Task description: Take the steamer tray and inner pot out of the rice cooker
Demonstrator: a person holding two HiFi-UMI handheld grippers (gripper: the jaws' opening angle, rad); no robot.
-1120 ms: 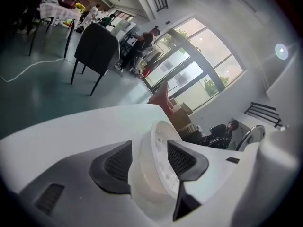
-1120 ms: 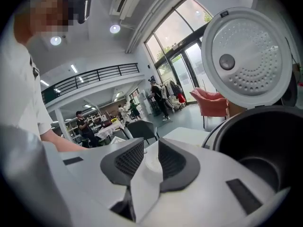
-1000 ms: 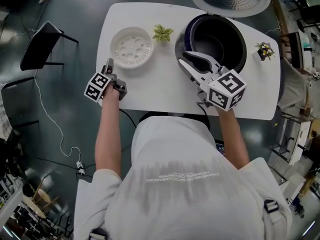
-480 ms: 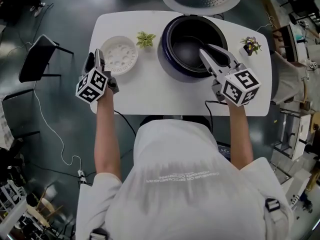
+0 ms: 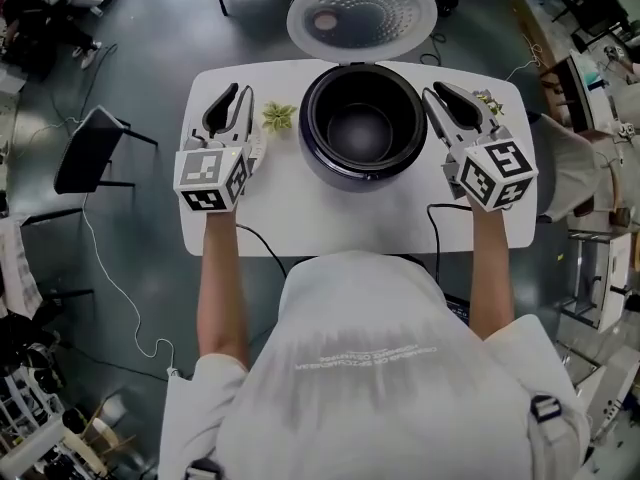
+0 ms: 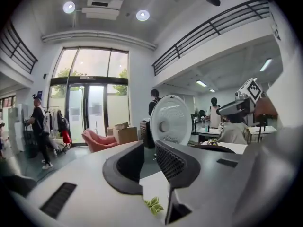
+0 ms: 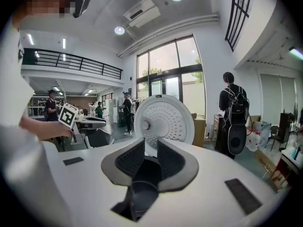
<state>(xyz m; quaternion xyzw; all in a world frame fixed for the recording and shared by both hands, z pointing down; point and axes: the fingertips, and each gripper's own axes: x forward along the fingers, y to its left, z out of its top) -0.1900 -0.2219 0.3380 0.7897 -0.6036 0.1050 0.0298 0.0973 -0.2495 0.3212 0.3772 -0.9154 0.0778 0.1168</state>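
Note:
The dark rice cooker (image 5: 362, 128) stands mid-table with its round lid (image 5: 362, 13) swung up; the black inner pot (image 5: 362, 133) sits inside. The white steamer tray lies on the table left of it, almost wholly hidden under my left gripper (image 5: 234, 93). That gripper (image 6: 149, 148) hovers level and apart from the cooker; its jaws have just been closing, a narrow gap remains, nothing between them. My right gripper (image 5: 438, 90) hovers off the cooker's right side. Its jaws (image 7: 150, 143) have also just been closing a little and stand apart on nothing.
A small green plant (image 5: 277, 116) sits between tray and cooker, and another plant (image 5: 490, 98) peeks out by the right gripper. The white table (image 5: 340, 213) ends close in front of the person. A black chair (image 5: 90, 133) and cables lie on the floor at left. People stand beyond.
Both grippers rose from the table. The left rolled upright and came over the tray; the right left the pot's mouth and swung out to the cooker's right side.

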